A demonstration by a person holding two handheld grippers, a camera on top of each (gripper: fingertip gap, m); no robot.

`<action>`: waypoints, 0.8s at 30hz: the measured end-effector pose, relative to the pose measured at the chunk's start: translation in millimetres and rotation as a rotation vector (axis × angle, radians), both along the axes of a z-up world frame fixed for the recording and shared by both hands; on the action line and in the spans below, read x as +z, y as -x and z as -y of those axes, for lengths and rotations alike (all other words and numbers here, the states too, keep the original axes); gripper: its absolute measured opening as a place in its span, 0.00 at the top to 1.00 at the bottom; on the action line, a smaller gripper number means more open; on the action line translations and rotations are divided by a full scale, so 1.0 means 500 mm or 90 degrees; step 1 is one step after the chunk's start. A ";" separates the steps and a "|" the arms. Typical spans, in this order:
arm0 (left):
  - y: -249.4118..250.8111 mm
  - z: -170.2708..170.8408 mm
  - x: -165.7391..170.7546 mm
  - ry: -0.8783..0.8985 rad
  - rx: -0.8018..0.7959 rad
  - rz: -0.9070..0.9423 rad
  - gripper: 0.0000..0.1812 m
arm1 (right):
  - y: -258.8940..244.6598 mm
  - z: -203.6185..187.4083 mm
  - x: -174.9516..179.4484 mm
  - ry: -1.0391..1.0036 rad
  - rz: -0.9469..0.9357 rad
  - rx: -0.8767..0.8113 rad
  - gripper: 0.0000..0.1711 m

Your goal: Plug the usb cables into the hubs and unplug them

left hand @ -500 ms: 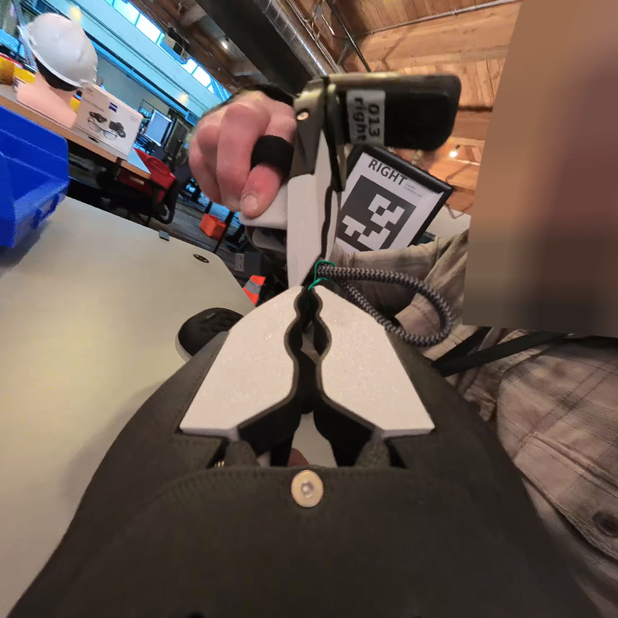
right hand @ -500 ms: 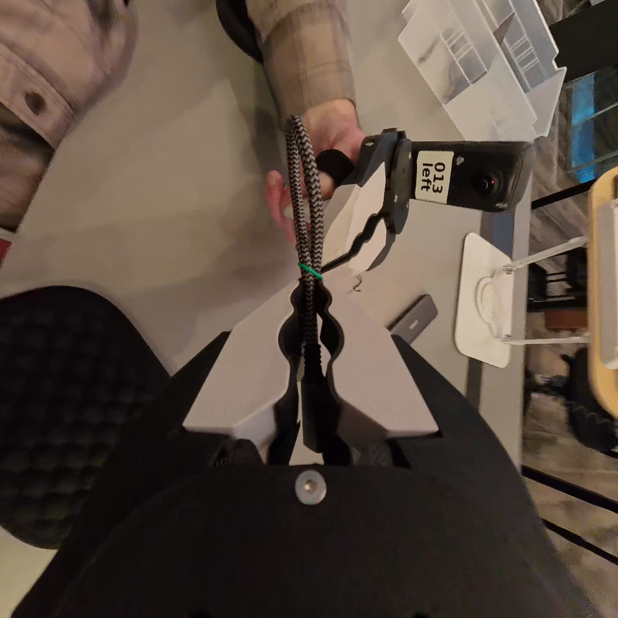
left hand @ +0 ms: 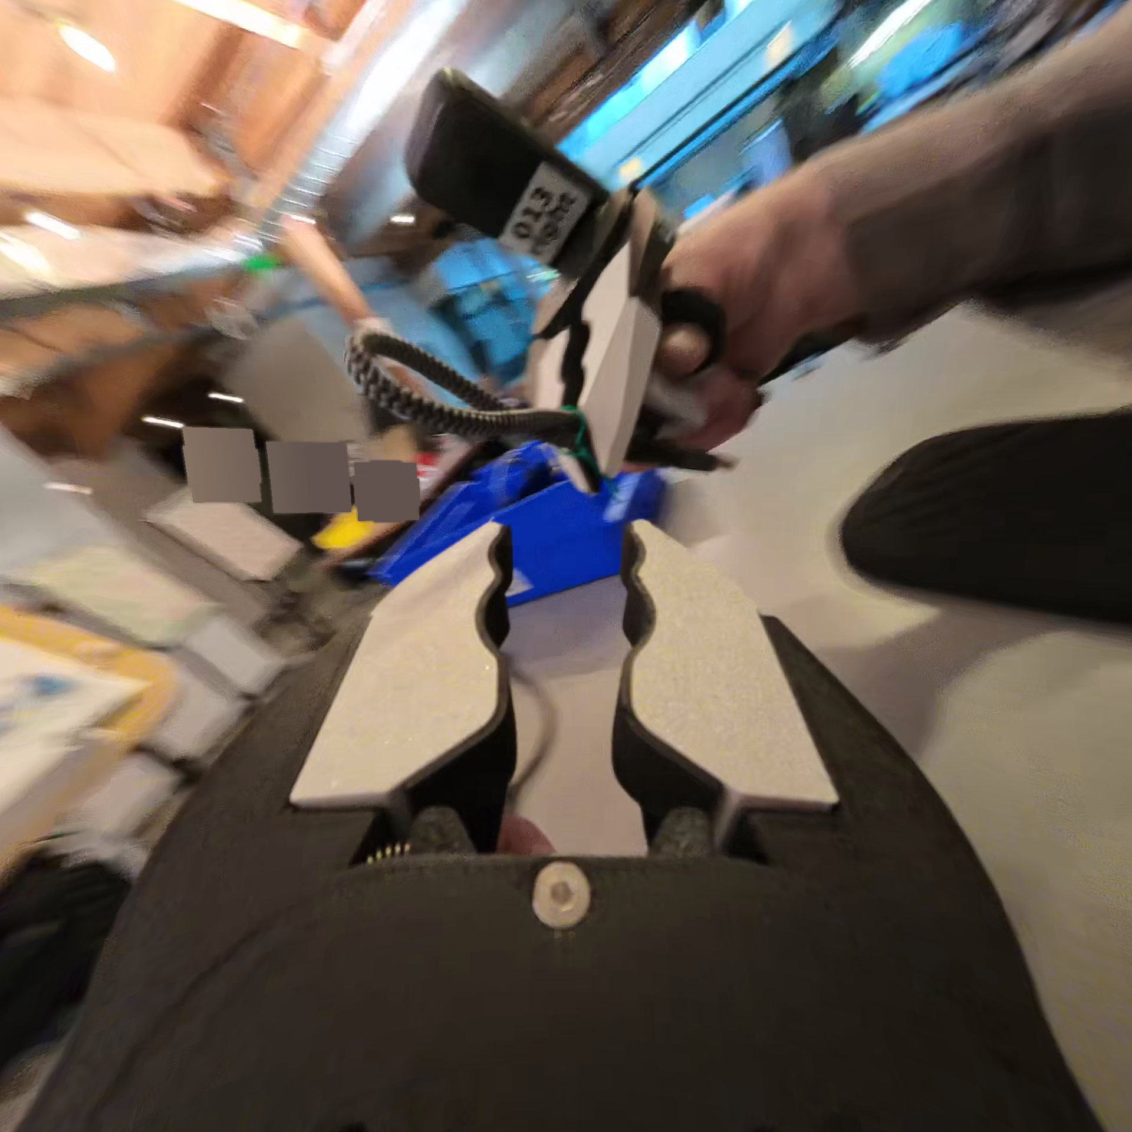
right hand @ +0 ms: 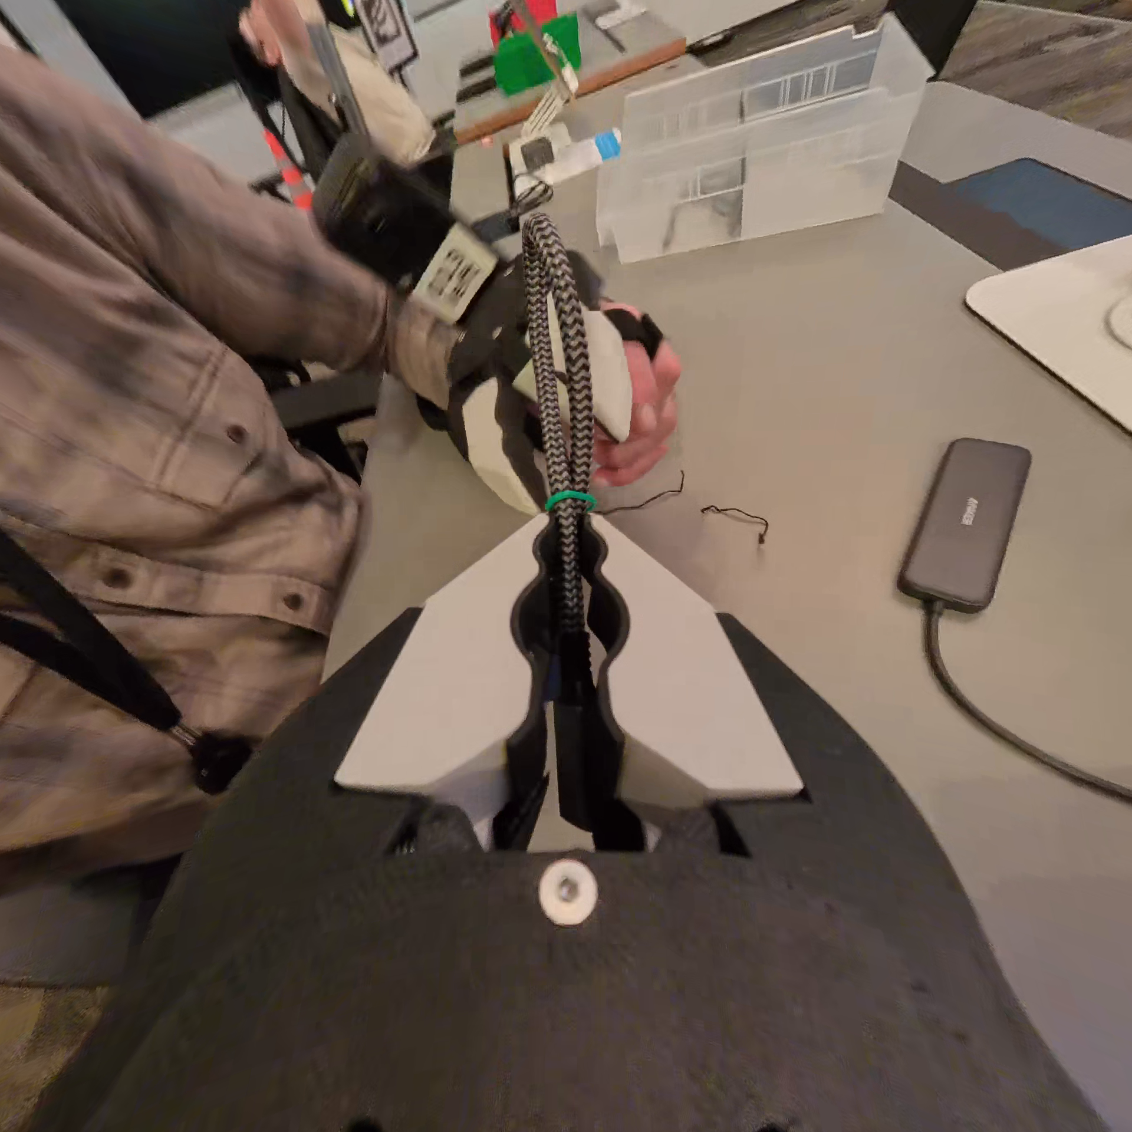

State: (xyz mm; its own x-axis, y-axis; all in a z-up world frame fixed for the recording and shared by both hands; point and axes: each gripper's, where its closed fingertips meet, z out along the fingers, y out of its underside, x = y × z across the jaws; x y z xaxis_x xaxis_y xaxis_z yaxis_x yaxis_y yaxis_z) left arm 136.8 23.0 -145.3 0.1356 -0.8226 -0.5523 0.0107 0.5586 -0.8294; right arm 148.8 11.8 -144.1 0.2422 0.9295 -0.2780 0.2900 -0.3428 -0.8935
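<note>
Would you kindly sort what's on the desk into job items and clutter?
Job: braided black-and-white USB cable held in the right tongs; flat dark grey hub.
Clutter: clear plastic organiser; blue plastic bin; loose black thread.

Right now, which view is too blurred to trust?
Left wrist view: heavy motion blur across the background and the blue plastic bin. Right wrist view: sharper, the braided black-and-white cable and flat dark grey hub read clearly; only the plaid sleeve smears.

Wrist cameras facing each other
</note>
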 end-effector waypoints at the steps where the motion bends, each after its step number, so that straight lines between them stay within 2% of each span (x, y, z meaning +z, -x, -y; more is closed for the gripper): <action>1: 0.000 -0.005 0.003 -0.084 0.046 0.008 0.81 | -0.002 -0.003 0.001 0.017 -0.008 -0.007 0.98; 5: -0.015 0.010 -0.001 -0.365 0.166 -0.004 0.79 | -0.002 -0.009 -0.002 0.087 -0.041 -0.025 0.98; 7: -0.022 0.008 0.000 -0.420 0.215 -0.006 0.77 | 0.009 -0.006 0.000 0.107 -0.056 -0.027 0.98; 9: -0.023 0.006 0.010 -0.441 0.242 0.003 0.77 | 0.019 -0.006 0.000 0.116 -0.066 -0.030 0.98; 12: -0.018 0.006 0.029 -0.472 0.272 0.026 0.83 | 0.028 -0.010 0.003 0.122 -0.085 -0.039 0.98; 16: -0.015 0.013 0.031 -0.477 0.271 0.033 0.92 | 0.035 -0.009 0.015 0.121 -0.112 -0.039 0.98; 24: -0.008 0.020 0.039 -0.440 0.245 0.052 0.97 | 0.039 -0.005 0.026 0.113 -0.134 -0.027 0.98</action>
